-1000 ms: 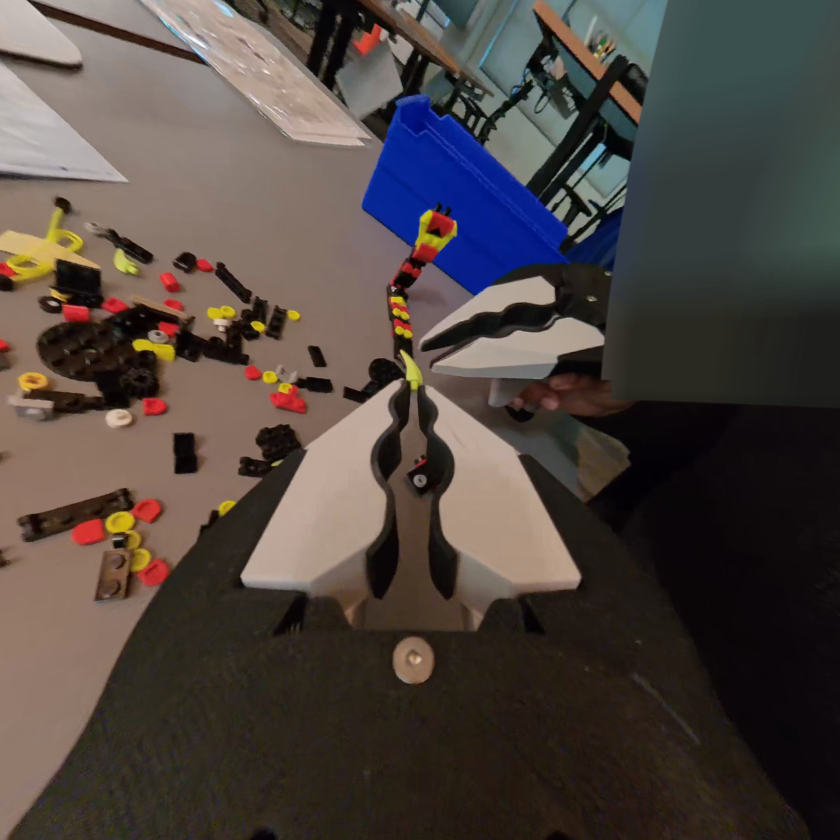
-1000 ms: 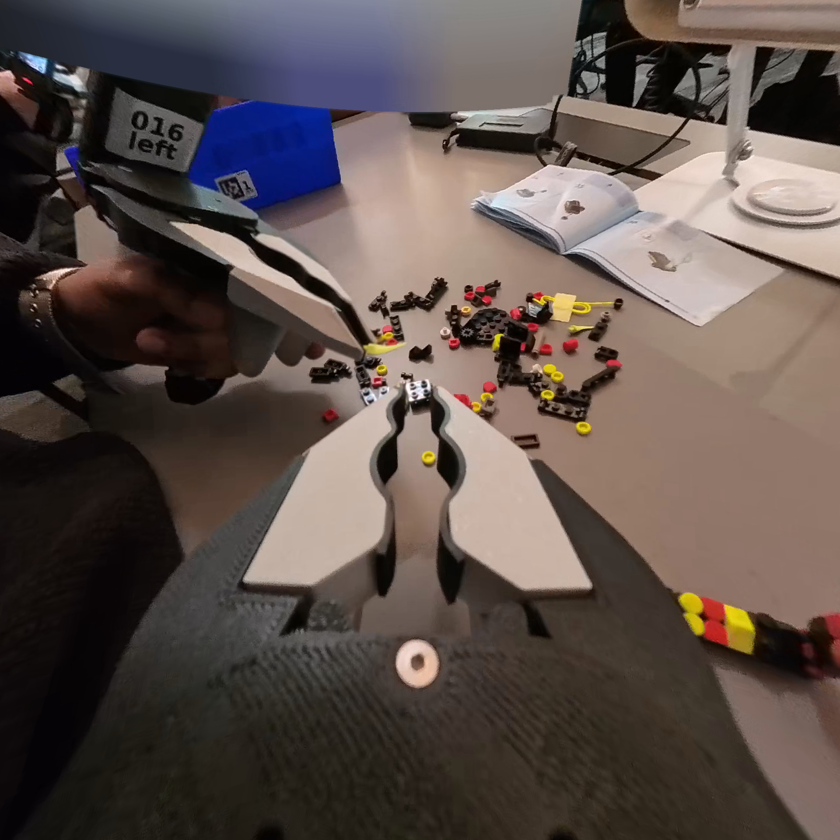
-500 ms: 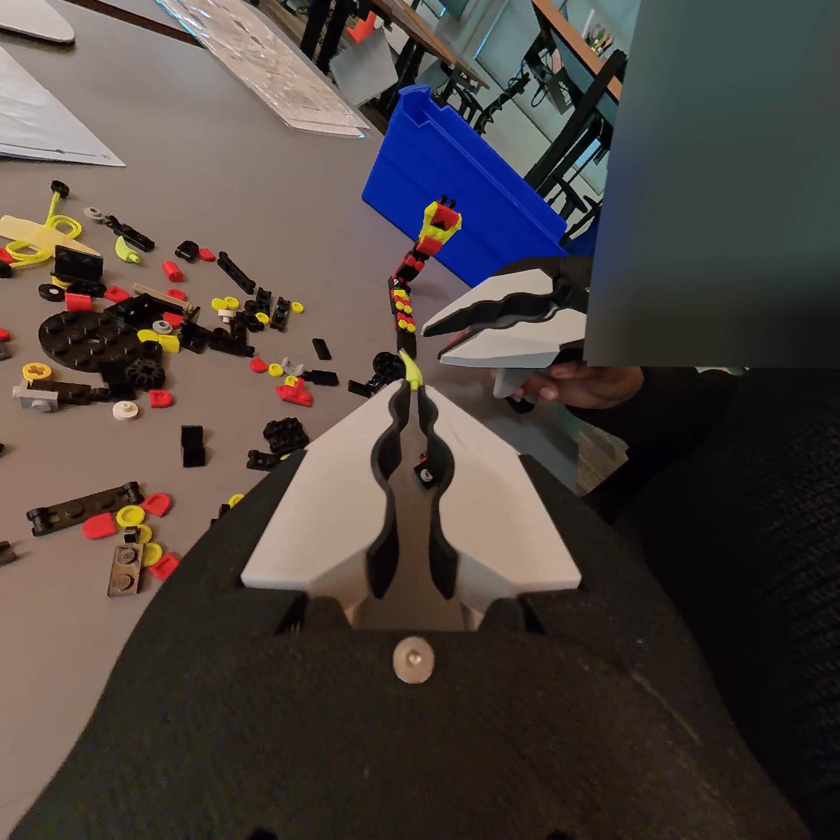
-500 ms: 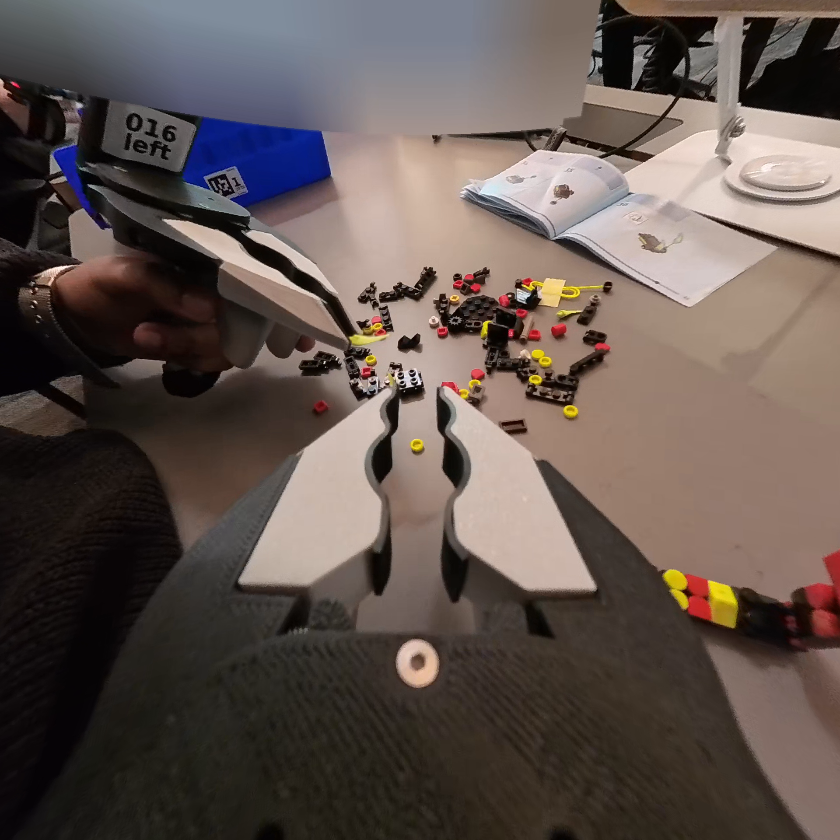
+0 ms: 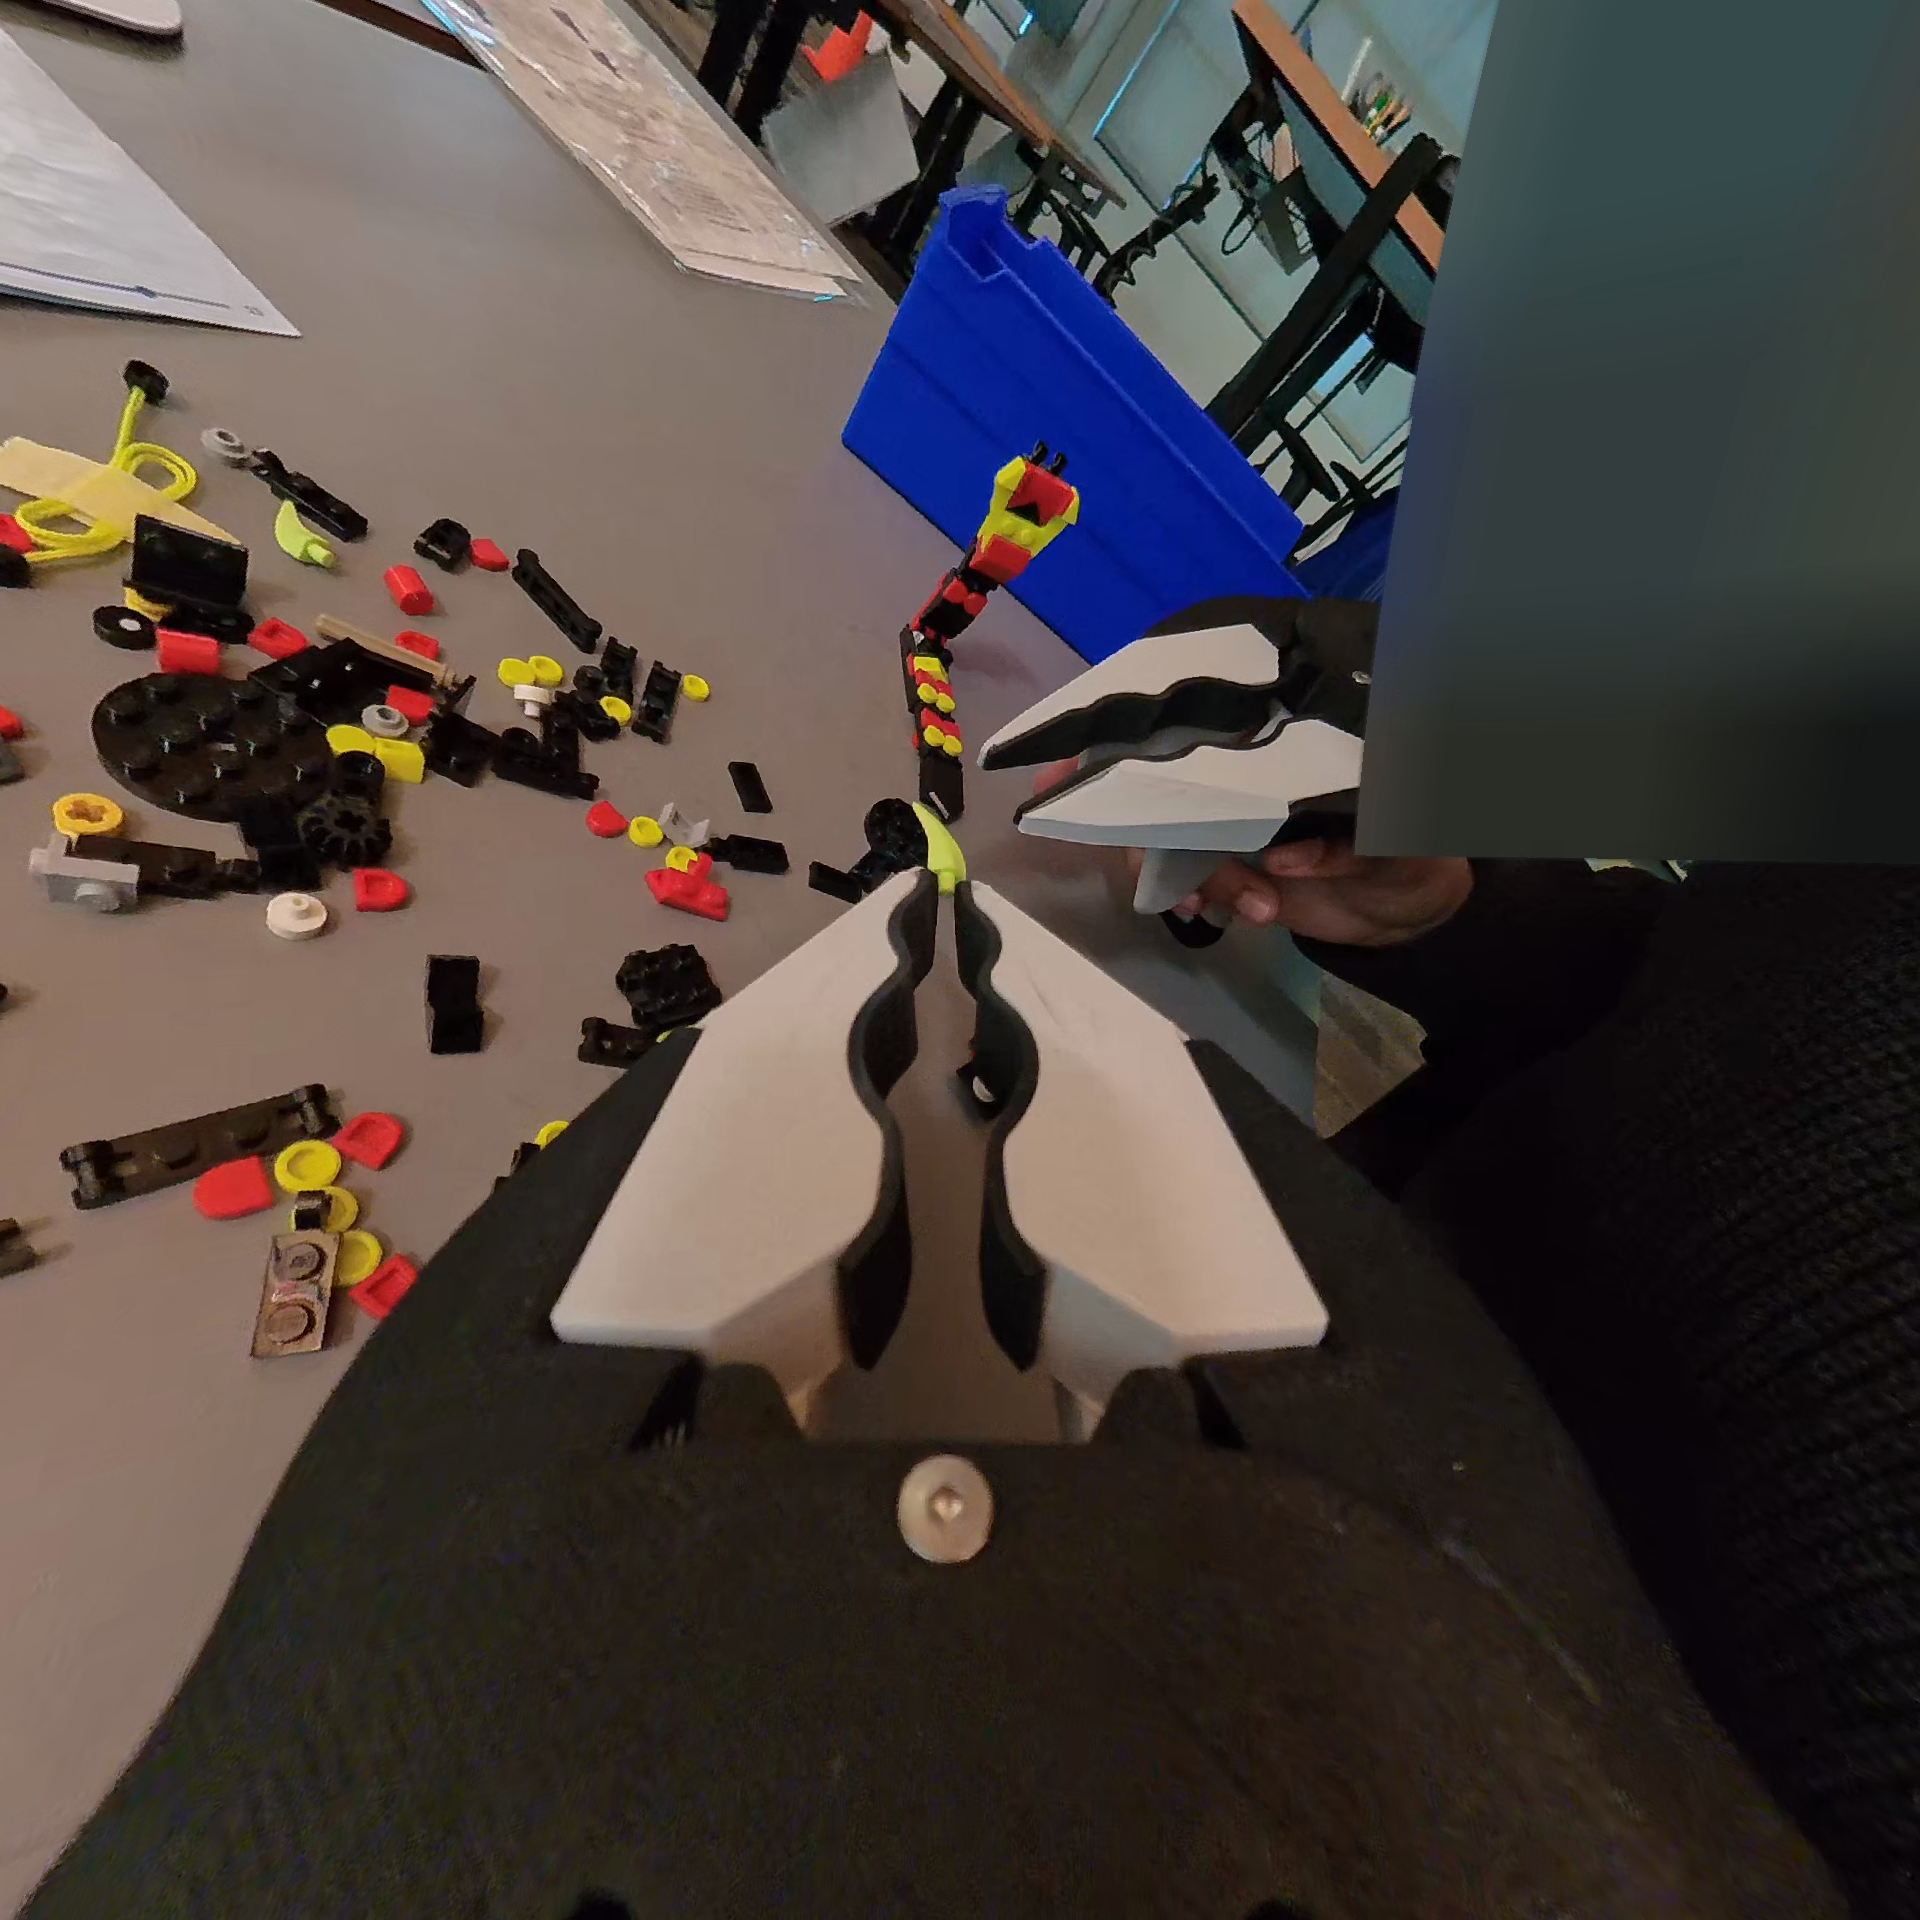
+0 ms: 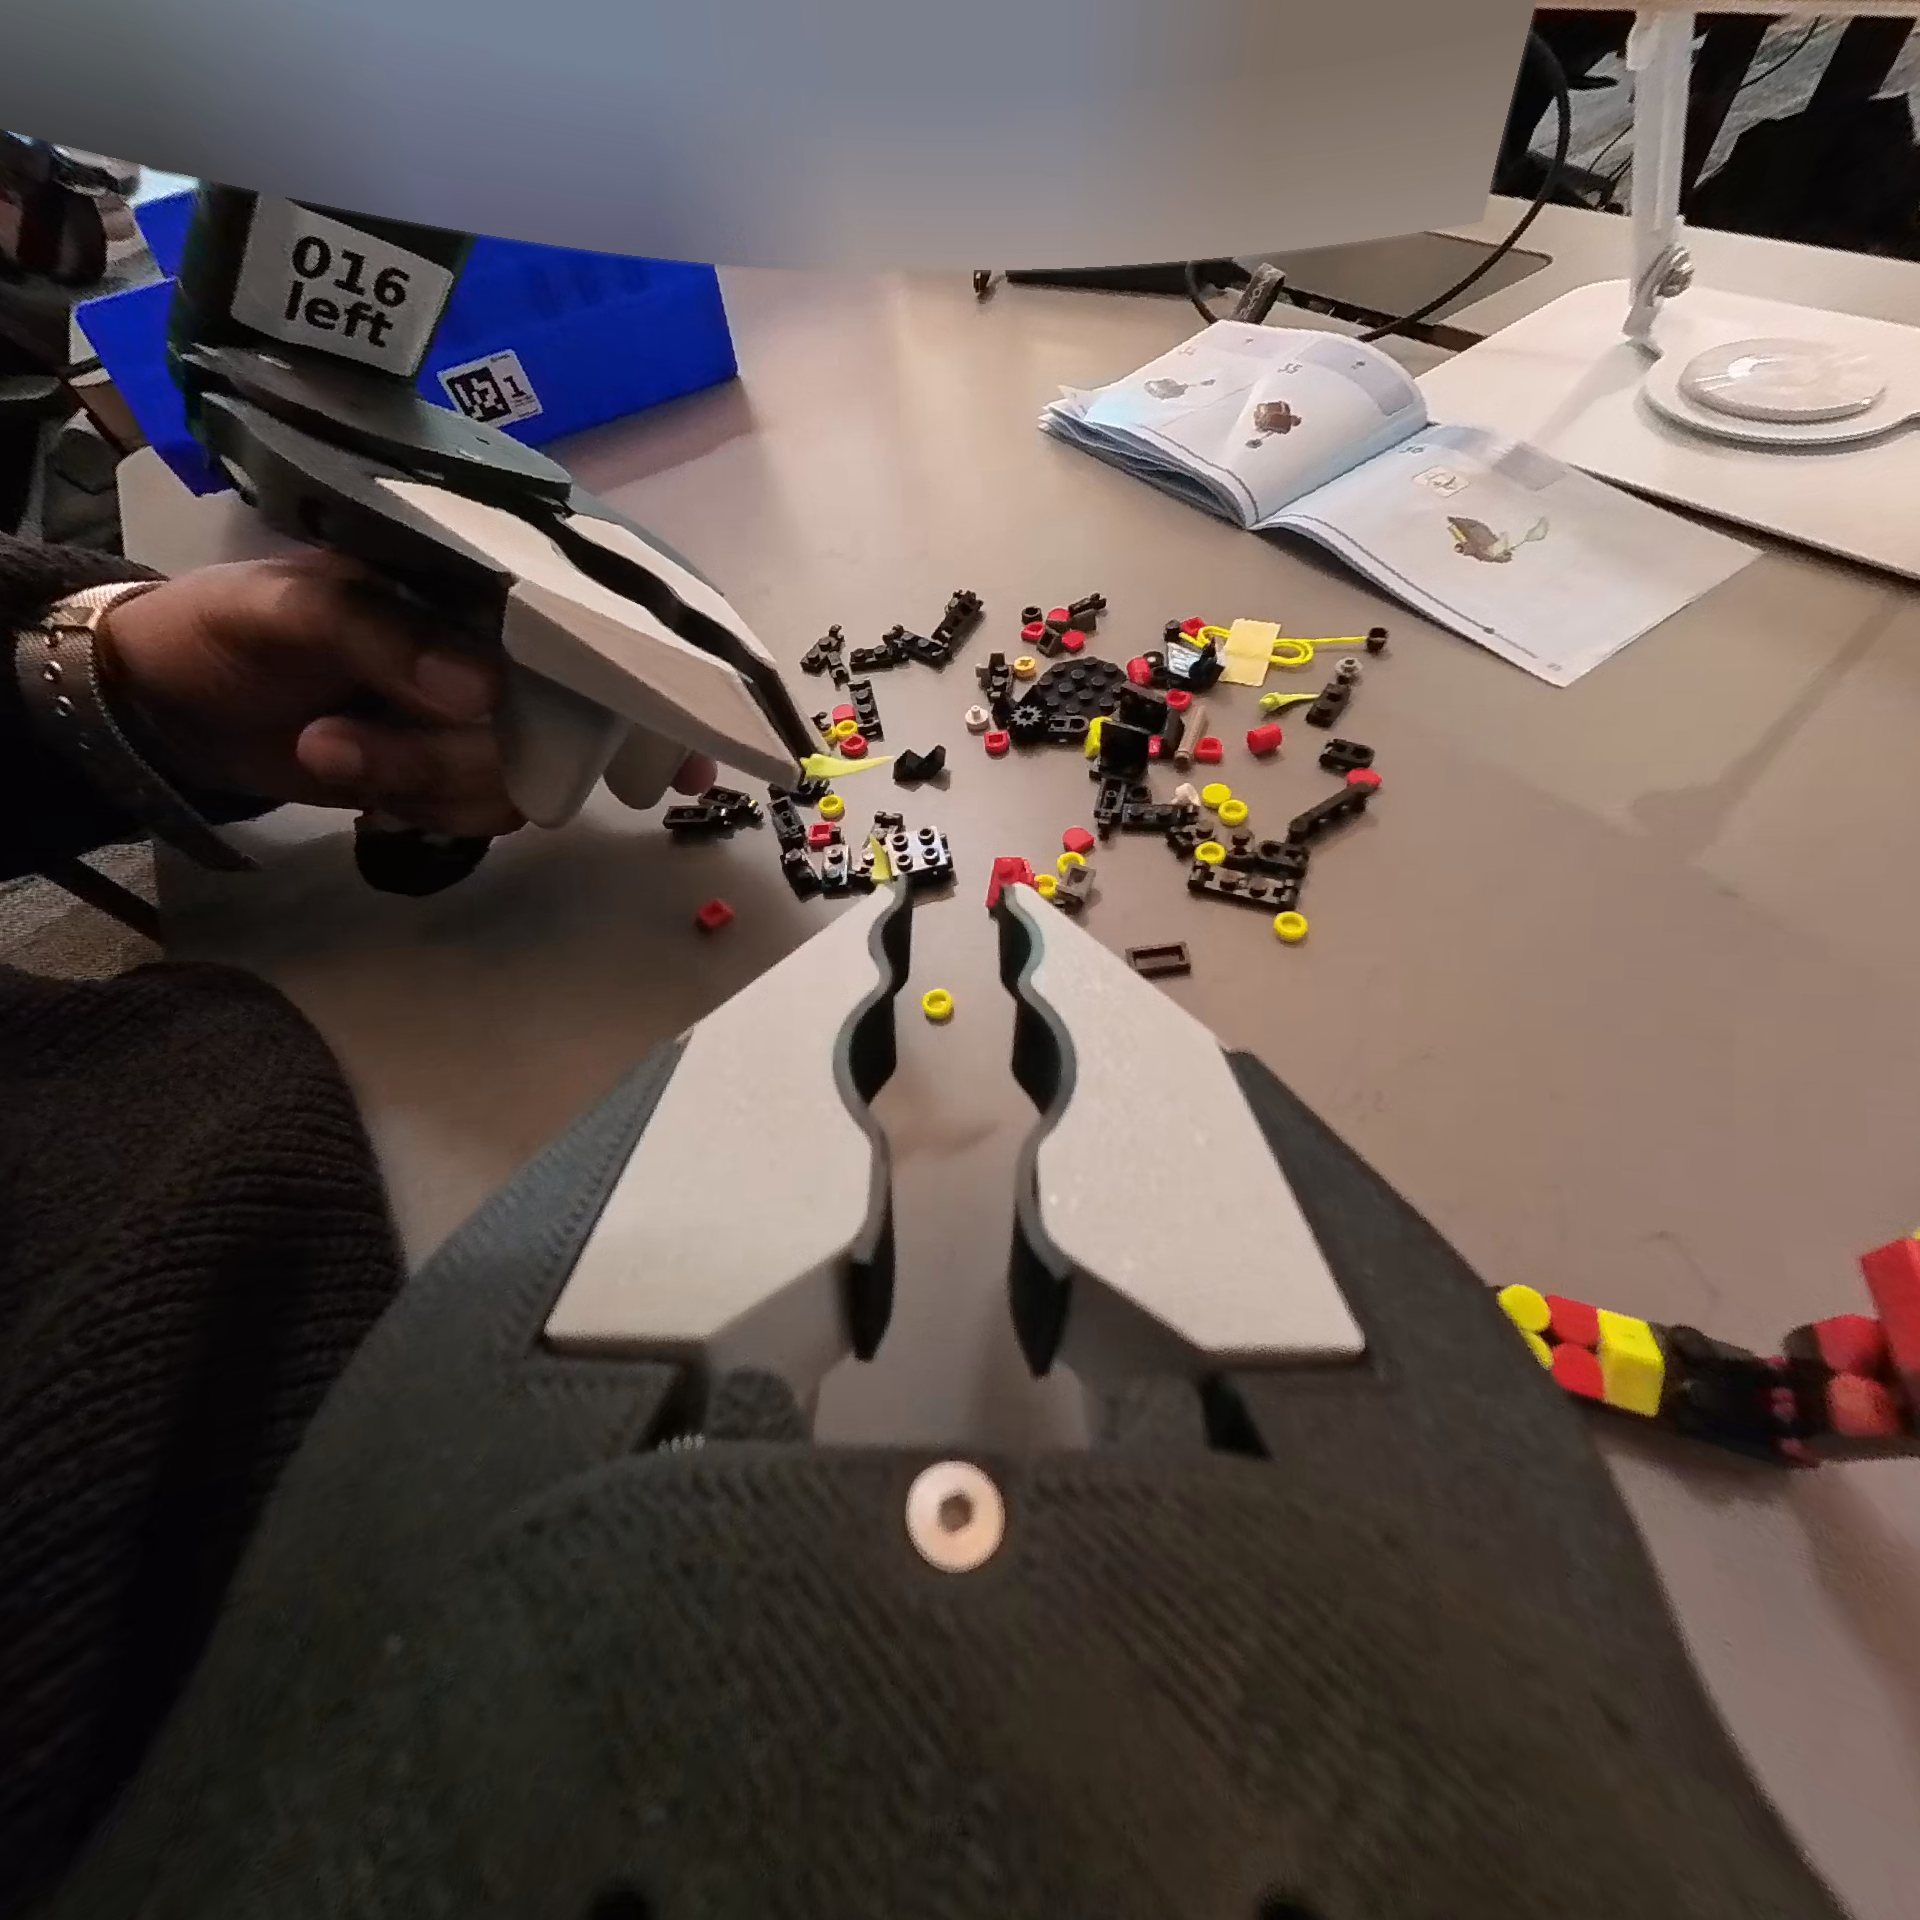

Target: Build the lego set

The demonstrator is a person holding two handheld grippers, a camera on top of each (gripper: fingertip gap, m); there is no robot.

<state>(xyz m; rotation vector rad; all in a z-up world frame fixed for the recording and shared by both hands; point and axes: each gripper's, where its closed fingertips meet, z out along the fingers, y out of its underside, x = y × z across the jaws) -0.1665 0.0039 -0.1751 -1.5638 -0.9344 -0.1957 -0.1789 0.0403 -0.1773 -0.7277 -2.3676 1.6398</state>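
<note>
My left gripper (image 5: 940, 888) is shut on a small lime-green curved piece (image 5: 938, 847), held above the table; it also shows in the right wrist view (image 6: 842, 767) at the left gripper's tip (image 6: 800, 764). My right gripper (image 6: 948, 902) is open and empty above the near edge of the loose pile; it shows in the left wrist view (image 5: 1003, 784). A black studded brick (image 6: 920, 850) lies just beyond its tips. A red, yellow and black segmented build (image 5: 961, 634) lies by the blue bin, also at lower right in the right wrist view (image 6: 1704, 1371).
Loose black, red and yellow pieces (image 5: 312, 748) lie scattered on the grey table (image 5: 582, 436). A blue bin (image 5: 1049, 416) stands behind the build. An open instruction booklet (image 6: 1382, 488) and a white lamp base (image 6: 1766, 384) lie farther back. A yellow ring (image 6: 938, 1004) lies between my right fingers. The grippers' ends are close to 5 cm from one another. About 7 cm separates my left fingertips from the black studded brick (image 6: 920, 850). Look for it in the left wrist view (image 5: 650, 991) too.
My right gripper opened, let go of the black studded brick onto the table, and drew back slightly. My left gripper stays shut on the lime piece and shifted little.
</note>
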